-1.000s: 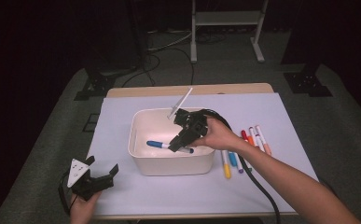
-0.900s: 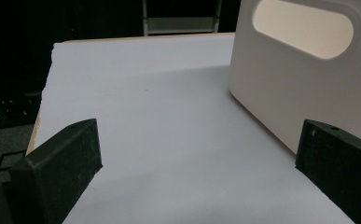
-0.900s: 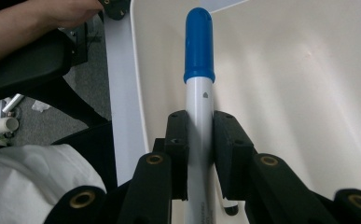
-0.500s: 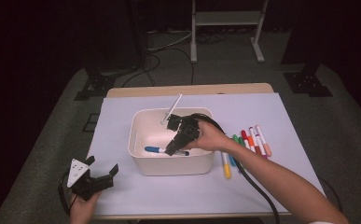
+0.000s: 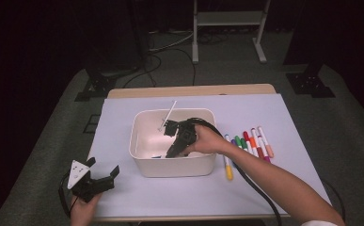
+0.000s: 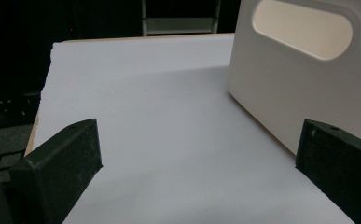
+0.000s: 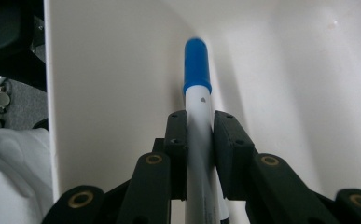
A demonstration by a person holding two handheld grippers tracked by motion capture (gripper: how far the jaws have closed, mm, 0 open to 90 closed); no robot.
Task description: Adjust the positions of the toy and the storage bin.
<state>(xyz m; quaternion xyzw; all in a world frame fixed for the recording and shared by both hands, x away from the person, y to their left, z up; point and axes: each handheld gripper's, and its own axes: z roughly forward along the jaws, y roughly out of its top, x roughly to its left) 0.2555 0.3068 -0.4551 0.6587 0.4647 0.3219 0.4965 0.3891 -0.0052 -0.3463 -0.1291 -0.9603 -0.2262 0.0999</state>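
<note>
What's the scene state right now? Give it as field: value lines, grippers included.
work in hand: putting markers into the white bin
right gripper: shut on the blue-capped marker, inside the bin, cap end pointing down toward the floor of the bin
left gripper: open, nothing between the jaws, low over the white sheet beside the bin
markers on the table: a row to the right of the bin, colours mixed
in the bin already: something blue on the floor, partly hidden

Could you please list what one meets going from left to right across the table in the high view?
Left gripper → white bin → right gripper inside the bin → yellow-capped marker → the row of coloured markers.
</note>
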